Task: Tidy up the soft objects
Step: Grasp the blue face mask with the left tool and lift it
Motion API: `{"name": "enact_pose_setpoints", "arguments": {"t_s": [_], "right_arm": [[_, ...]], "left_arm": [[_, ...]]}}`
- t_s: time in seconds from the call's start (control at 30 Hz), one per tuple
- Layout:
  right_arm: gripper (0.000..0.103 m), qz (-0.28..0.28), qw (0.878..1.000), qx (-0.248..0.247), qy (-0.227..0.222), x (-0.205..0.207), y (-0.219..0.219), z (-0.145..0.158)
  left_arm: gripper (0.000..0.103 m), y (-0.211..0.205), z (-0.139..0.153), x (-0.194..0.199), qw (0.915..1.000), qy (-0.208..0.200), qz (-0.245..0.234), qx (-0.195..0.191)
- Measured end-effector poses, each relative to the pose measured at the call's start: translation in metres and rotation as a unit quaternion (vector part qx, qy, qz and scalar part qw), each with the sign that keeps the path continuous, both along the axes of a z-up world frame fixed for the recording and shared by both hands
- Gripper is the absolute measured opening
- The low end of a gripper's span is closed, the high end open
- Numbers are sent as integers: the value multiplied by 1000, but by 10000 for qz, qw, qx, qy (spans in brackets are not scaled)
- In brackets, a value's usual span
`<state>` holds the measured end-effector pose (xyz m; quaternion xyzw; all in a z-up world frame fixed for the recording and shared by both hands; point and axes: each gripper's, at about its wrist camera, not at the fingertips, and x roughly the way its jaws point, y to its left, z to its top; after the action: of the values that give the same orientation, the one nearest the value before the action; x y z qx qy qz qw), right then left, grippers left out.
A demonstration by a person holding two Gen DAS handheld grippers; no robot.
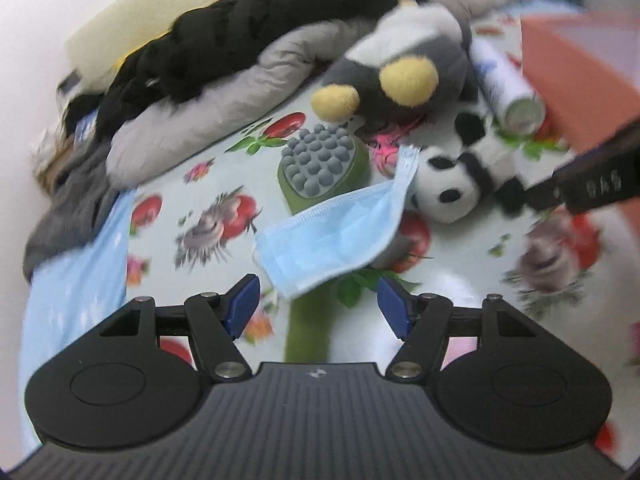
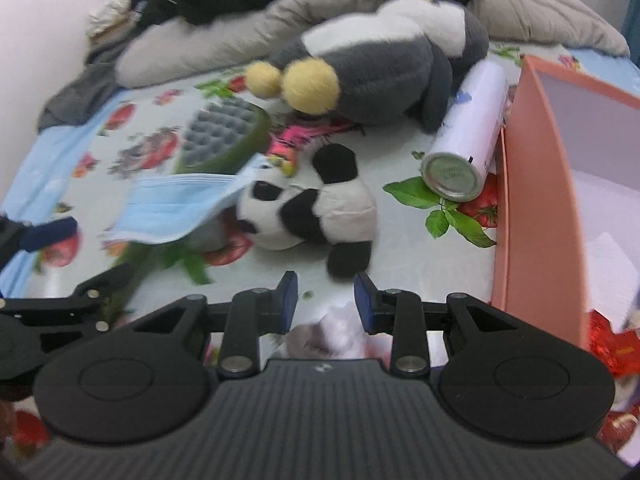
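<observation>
A panda plush [image 2: 312,208] lies on the flowered bedsheet just ahead of my right gripper [image 2: 326,300], whose jaws stand partly apart with nothing between them. A grey and white penguin plush [image 2: 372,68] with yellow feet lies behind it. A blue face mask [image 1: 332,240] rests over a green brush [image 1: 320,160] with grey bristles, directly ahead of my left gripper [image 1: 319,306], which is open and empty. In the left wrist view the panda plush [image 1: 452,184] is to the right, with a black finger [image 1: 588,180] of the right gripper beside it.
A pink open box [image 2: 536,184] stands at the right, a white spray can [image 2: 468,132] lying against it. Grey pillows [image 1: 192,120] and a black garment [image 1: 240,28] pile up at the back. A pink item [image 2: 288,144] lies by the brush.
</observation>
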<state>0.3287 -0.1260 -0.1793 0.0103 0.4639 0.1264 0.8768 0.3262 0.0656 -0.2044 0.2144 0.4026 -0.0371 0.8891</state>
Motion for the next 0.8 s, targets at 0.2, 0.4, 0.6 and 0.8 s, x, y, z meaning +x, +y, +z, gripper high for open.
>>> {"name": "enact_pose_setpoints", "arguments": {"t_s": [0.2,0.4,0.6,0.8], "right_arm": [[34,-281,9986,-361,279,43,7,-36],[28,-232,9969,-523,541,67,11,-52],[26,-160,9964,-568,607,67,10,-42],[25,-97,9976,-523,446,57,3,-39]], "left_arm": [[68,-3,-36,44,9978,354,-387,395],[29,-3,-45,61,9966,609,-329,444],[14,17,-26,60,9962,731,259,-391],[10,19,-14,34,9863,565,876,-1276]]}}
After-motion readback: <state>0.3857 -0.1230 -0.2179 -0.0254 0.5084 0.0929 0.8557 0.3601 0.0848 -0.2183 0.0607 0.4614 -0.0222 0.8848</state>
